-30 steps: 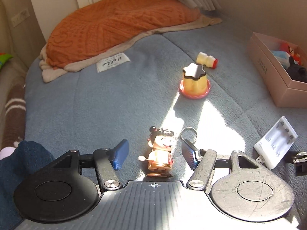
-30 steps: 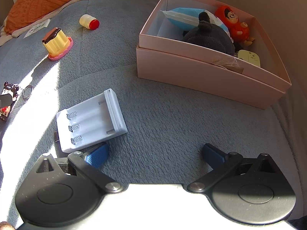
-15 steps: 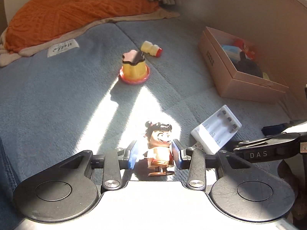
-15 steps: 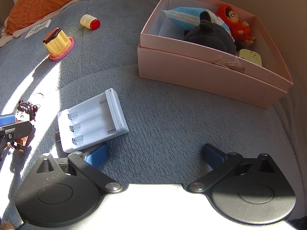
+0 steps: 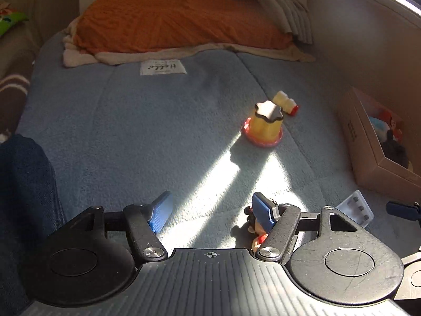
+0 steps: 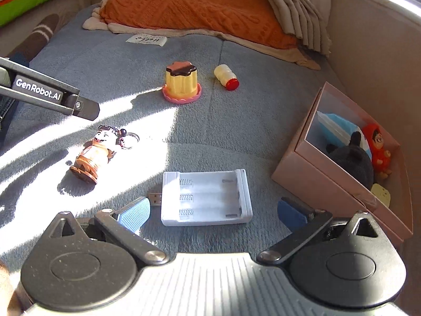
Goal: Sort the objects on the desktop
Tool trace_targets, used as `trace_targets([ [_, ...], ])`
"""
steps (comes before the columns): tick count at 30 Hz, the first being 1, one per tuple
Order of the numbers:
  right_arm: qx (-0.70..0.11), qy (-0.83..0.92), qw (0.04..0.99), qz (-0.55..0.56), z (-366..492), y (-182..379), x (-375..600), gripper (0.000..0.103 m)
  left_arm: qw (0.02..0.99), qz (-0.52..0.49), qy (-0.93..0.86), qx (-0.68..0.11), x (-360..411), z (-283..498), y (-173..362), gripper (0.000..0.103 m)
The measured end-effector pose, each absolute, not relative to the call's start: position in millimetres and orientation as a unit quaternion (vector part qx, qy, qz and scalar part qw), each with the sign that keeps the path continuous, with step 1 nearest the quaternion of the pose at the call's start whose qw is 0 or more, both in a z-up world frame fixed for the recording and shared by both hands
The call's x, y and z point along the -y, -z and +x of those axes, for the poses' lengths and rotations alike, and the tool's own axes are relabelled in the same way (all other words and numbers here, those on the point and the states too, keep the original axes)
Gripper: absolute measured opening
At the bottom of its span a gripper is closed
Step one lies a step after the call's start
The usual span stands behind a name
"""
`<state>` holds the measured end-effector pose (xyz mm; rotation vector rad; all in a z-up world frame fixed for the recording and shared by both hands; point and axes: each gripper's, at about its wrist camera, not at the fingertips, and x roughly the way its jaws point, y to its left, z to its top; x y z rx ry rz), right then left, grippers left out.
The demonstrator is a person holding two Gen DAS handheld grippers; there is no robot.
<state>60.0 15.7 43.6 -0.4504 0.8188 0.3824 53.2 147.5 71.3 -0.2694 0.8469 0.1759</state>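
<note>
The left gripper [image 5: 210, 212] hangs with its jaws spread wide and nothing between its ribbed blue pads [image 5: 160, 212]; the glossy plastic doll keychain [image 6: 96, 151] lies on its side in a sun patch on the fuzzy blue-grey blanket [image 6: 236, 137], mostly hidden behind the right-hand pad in the left wrist view. The right gripper [image 6: 211, 212] is also released, its two pads flanking the one white, ribbed plastic battery charger [image 6: 206, 198] without touching it; three spring slots and a USB plug show in the right wrist view, while the left view catches only a corner of it. Farther off stand one scalloped yellow pudding toy [image 6: 181, 84] on a pink base and, just beside it, one small cream bottle [image 6: 226, 77] with a red cap, lying down. The pink cardboard box [image 6: 331, 184] at the right holds a black plush, a red figure, a blue packet and a small yellow item, all plain only from the right wrist. An orange knitted throw [image 5: 179, 18] lies at the back
</note>
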Motion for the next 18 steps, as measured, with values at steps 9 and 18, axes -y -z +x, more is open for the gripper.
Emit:
trace_targets([
  [9, -0.448, -0.192, 0.853, -0.186, 67.8, -36.1, -21.7, 0.091, 0.897, -0.142, -0.104, -0.406, -155.6, 54.1, -69.0, 0.08],
  [18, -0.423, -0.174, 0.878, -0.139, 25.0, -118.2, 40.0, 0.091, 0.895, -0.145, -0.092, -0.413, -152.9, 54.4, -59.8, 0.083],
])
